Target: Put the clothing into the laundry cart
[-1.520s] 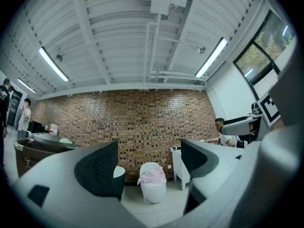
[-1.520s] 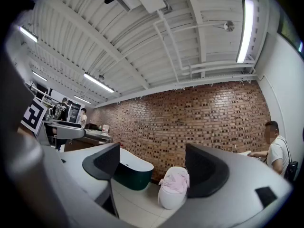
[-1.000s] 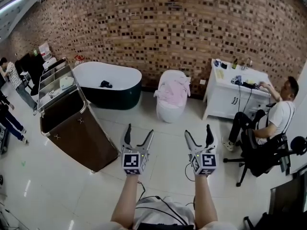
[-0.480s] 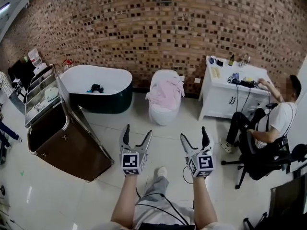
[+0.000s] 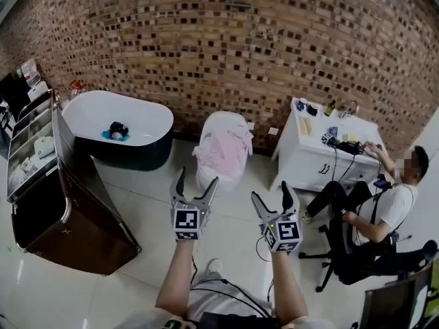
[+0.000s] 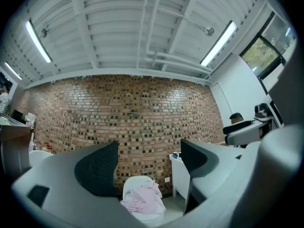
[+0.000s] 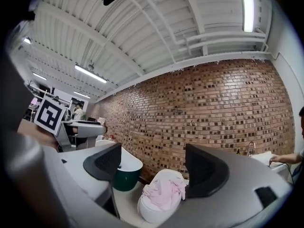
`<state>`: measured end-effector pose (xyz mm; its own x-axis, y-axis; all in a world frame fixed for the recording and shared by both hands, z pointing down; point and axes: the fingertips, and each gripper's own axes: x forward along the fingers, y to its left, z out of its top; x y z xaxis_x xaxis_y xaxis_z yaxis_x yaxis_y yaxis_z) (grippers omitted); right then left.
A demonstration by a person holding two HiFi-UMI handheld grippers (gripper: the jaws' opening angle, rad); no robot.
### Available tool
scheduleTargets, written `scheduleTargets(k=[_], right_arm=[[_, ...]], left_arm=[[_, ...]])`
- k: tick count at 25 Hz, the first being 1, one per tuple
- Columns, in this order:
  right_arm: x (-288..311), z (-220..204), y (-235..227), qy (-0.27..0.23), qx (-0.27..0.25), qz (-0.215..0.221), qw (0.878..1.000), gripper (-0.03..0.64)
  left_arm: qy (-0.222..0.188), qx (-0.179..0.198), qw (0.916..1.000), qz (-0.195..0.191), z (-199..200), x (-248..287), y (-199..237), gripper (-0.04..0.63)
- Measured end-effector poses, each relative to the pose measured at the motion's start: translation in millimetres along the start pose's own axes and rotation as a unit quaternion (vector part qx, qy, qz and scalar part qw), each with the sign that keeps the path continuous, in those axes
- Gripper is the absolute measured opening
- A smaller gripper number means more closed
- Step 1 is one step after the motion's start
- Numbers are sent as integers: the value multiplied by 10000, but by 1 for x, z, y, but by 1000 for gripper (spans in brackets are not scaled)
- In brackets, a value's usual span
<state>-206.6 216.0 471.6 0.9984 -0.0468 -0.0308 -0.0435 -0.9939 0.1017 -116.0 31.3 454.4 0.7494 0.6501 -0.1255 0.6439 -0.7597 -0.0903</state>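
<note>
The right gripper (image 7: 153,167) holds its jaws apart with nothing between them. Pink clothing (image 7: 164,193) drapes over a white basket (image 7: 153,213) at 6 o'clock, and the left gripper (image 7: 71,127) is at 9 o'clock.

L tongs (image 5: 197,180) & R tongs (image 5: 271,193) held out side by side in front of the body, both pointing fwd, approx level. L jaws stand apart, nothing btwn them. R jaws likewise apart, empty. Bare L forearm (image 5: 180,273) & R forearm (image 5: 287,288) stretched fwd, roughly parallel, not touching. L marker cube (image 5: 186,223) & R marker cube (image 5: 285,234) face up twd the head cam.
</note>
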Motion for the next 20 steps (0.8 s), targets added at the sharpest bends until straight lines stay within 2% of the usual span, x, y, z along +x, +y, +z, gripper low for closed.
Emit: scheduleTargets(k=[5, 7, 11, 14, 20], right_arm=[[68, 3, -12, -2, 26, 70, 10000, 440], [91, 3, -9, -56, -3, 187, 9998, 440], [123, -13, -16, -31, 69, 257, 9996, 440], [148, -19, -27, 16, 168, 273, 9995, 440], [219, -34, -32, -170, 213, 770, 9967, 439]], left_arm=[[-65, 111, 9997, 192, -1, 55, 45, 399], [-20, 27, 9996, 264, -12, 67, 57, 399], [103, -30, 9998, 190, -31, 88, 64, 399], [153, 6, 9995, 276, -39, 104, 74, 399], [274, -188, 9965, 763, -69, 143, 114, 393]])
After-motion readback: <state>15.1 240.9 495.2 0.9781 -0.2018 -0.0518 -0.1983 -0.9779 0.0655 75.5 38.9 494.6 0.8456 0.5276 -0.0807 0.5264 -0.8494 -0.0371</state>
